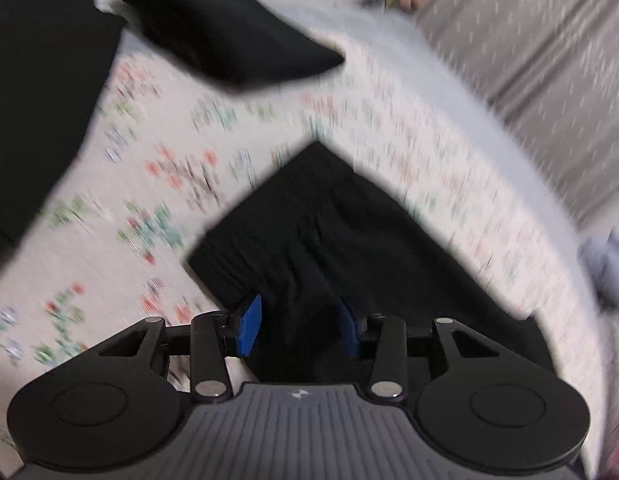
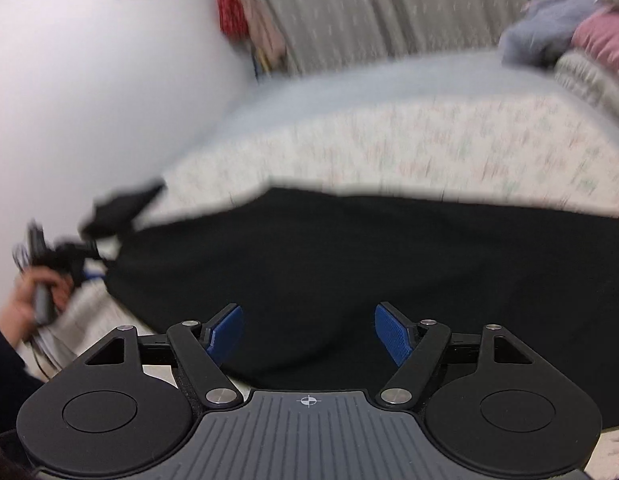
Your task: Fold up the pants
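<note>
We are pinching the black pants (image 1: 321, 240) at lower centre with the left gripper (image 1: 299, 326); the right gripper (image 2: 308, 334) is hanging released (nothing between its pads); the bunched fold may be slipping, dragging the cloth crooked across the bedspread (image 1: 189, 168).

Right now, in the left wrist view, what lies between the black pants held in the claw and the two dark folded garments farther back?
Only bare floral bedspread separates the black pants from the dark folded garments; the left wrist view shows it, though blurred.
</note>
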`<state>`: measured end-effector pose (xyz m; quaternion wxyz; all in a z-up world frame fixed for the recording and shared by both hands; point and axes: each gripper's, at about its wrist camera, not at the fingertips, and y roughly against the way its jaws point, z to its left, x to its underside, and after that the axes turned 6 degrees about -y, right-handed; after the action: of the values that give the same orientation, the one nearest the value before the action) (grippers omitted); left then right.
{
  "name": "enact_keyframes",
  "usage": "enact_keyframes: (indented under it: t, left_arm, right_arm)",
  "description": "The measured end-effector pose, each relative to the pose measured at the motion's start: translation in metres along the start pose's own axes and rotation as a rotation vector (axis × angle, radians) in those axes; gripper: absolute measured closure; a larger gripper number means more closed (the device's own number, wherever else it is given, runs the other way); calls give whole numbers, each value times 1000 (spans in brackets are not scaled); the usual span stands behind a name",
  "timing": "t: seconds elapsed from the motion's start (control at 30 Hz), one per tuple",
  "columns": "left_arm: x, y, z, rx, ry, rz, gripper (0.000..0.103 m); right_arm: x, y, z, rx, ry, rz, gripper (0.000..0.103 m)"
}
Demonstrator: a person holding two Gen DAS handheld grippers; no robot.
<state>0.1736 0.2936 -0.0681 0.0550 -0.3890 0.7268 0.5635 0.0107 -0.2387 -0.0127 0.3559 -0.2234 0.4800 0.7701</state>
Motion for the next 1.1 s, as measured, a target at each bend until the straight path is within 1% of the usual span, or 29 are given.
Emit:
enact_keyframes:
  t: [0.03,0.07,0.1,0.13,0.17,0.2,0.23,0.3,0.33,0.4,0.47,0.53,0.63,0.67,0.73,0.8,0.83,0.87,0.9,0.93,0.97,1.0,1.03,1.1]
  left_arm:
    - [2,-5,-3,-10,-5,5,76]
    - [1,-6,-5,-24,-4,-9,76]
    - [-1,-6,-6,-31,-2,-28,76]
    - [-2,-7,-6,-34,-1,-40,76]
    - [-4,-9,-6,-39,-6,-47,76]
    - [-6,-12,-7,-49,-18,-46,80]
    - [-7,-15,-8,-61,-35,-46,87]
    - [-9,-19,-8,-86,-67,-64,96]
    - [-10,-18,-7,-91,-77,-76,98]
    - [-8,-16,-4,-85,-87,-83,98]
    - [-4,-13,-6,-91,-107,-84,98]
    - [-2,-9,-7,-90,-107,-78,97]
    - [-2,4,-3,-76,-59,-93,94]
    - [-3,12,-3,-74,-50,-120,91]
    - [-3,26,-7,-102,-63,-190,83]
    - [-1,34,-16,-137,-95,-235,82]
    - [2,38,-22,-124,-117,-242,82]
    - [5,41,-29,-90,-138,-239,82]
    - [9,42,-37,-45,-164,-229,82]
    - [17,44,-51,29,-218,-206,82]
    - [25,45,-67,95,-291,-184,82]
    - [35,46,-83,136,-360,-174,82]
    - [49,47,-104,164,-436,-176,82]
    - [74,44,-135,196,-540,-165,82]
  right_arm:
    - [8,-20,-2,-1,1,41,29]
    - [15,-38,-2,11,12,91,31]
    - [23,-54,0,42,39,144,33]
    - [30,-63,2,73,63,173,33]
    - [35,-68,4,81,94,203,33]
    - [38,-67,5,84,109,202,33]
    - [40,-67,5,87,121,205,33]
    - [44,-67,4,122,167,237,36]
    - [46,-65,4,146,191,240,36]
    - [51,-59,4,183,222,244,36]
    - [54,-53,1,187,221,236,35]
    - [54,-45,0,172,220,213,36]
    - [49,-32,1,110,196,132,36]
    - [46,-30,1,101,190,107,36]
    - [41,-31,3,120,188,81,34]
    - [41,-40,-3,135,166,117,34]
    - [43,-46,-6,135,148,151,34]
    - [45,-51,-9,138,138,172,34]
    - [47,-51,-8,140,153,168,32]
    - [47,-49,-6,139,169,167,32]
    - [46,-46,-4,130,170,150,33]
    - [43,-42,-5,112,162,120,33]
    - [40,-39,-7,101,154,94,33]
    - [34,-39,-12,131,138,55,33]
